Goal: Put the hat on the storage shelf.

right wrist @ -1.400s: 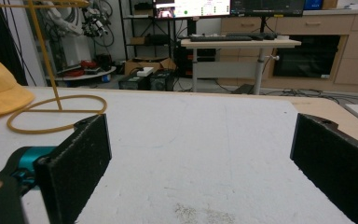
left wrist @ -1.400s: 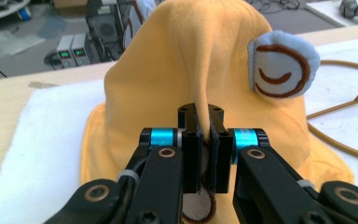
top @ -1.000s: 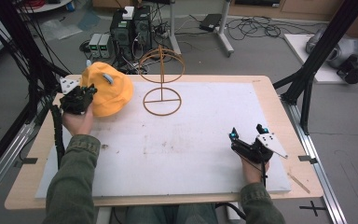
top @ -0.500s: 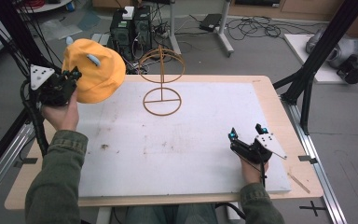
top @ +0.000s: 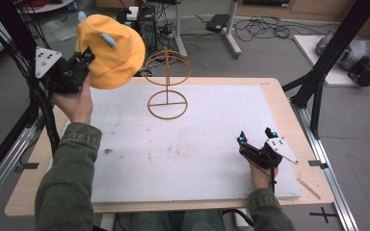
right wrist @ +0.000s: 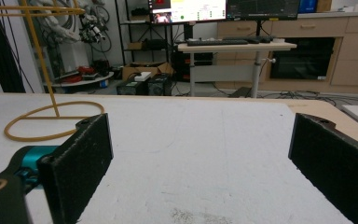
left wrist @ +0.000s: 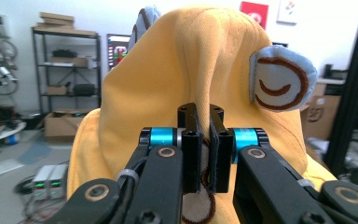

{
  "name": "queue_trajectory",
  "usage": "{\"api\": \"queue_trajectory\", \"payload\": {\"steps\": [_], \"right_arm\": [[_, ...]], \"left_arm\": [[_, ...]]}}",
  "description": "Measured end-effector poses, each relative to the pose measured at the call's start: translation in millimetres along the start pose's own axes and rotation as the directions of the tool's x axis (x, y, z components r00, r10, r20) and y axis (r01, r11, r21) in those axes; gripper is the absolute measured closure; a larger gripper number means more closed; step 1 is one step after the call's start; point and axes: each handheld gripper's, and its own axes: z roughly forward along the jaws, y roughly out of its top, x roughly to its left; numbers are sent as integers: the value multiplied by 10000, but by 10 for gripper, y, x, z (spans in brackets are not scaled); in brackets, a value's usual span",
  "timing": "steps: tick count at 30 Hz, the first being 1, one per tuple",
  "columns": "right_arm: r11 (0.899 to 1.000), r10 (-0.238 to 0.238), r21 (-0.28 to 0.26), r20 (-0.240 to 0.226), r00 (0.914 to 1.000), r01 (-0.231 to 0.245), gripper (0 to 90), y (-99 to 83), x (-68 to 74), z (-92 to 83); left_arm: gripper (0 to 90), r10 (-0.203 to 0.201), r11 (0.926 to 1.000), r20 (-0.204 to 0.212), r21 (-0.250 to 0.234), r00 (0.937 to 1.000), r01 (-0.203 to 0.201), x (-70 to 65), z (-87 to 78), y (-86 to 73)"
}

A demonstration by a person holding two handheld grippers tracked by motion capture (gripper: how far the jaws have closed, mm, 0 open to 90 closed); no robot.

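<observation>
Left tool (top: pixel 79 60) raised off the counter's (top: pixel 289 103) far-left corner, clenched on the brim of an orange hat (top: pixel 113 50); in the left gripper view, cloth pinched flat between the closed black pads (left wrist: pixel 192 154), crown hanging up and away from them. Pale blue ear patch (left wrist: pixel 279 81) with brown smile stitching on the hat's side, a second blue tab near the top (top: pixel 107 38). Grip at the edge rather than the crown, probably to leave the opening free to drop over something

Hat in the air, touching neither counter nor stand, just left of the wire stand's upper hoop in the high view. Wire stand (top: pixel 167 82) upright on the white mat (top: pixel 197 159) near the far edge: ring base, thin post, domed hoop on top, bare. Shape suits a hat; likely destination, judged from the layout alone

Right tool (top: pixel 256 144) resting low at the near-right of the mat, released, jaws wide apart with nothing between; in the right gripper view, pads (right wrist: pixel 81 158) framing bare mat and the stand's base ring (right wrist: pixel 51 122) well off to the side. Parked clear of the work, perhaps kept ready to steady the stand

Brown specks on the mat (top: pixel 108 151), nature unclear at this resolution

Next move, as judged: carry hat rightward over the hoop, lower crown onto it; risk of tipping the light stand if brim snags
</observation>
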Motion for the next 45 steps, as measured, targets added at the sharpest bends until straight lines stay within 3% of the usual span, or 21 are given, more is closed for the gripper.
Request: {"api": "queue_trajectory", "payload": {"steps": [7,13,20,28,31,33,37,42,45], "right_arm": [[9999,108,-32,17,9999,-108,58,8,-24,-17],[9998,179,-108,60,9998,-179,58,14,-36,-33],[9995,110,-291,18,9999,-110,58,45,-5,-58],[9986,249,-475,77,9997,-245,58,54,-42,-66],[9983,314,-487,74,9995,-310,58,55,-44,-65],[9982,344,-492,71,9994,-340,58,55,-44,-64],[9983,237,-535,82,9997,-233,59,53,-34,-61],[9983,74,-575,53,10000,-71,59,60,-19,-59],[9981,98,-601,45,9999,-95,58,63,-17,-62]], "left_arm": [[859,-150,9998,838,111,9964,142,-324,261,52],[859,112,9990,1480,405,9889,-173,-640,517,78],[858,253,9963,1827,764,9828,-399,-922,844,107],[857,41,9879,1901,1514,9818,-335,-980,1072,-108],[857,-115,9830,1818,1820,9833,-222,-959,1105,-222],[857,-37,9769,1806,2107,9836,-350,-952,1132,-282],[856,-150,9760,1930,2159,9811,-276,-930,1146,-316],[852,-36,9686,2008,2442,9796,-465,-943,1170,-356],[806,-247,9701,2079,2411,9778,-268,-952,1167,-373]]}}
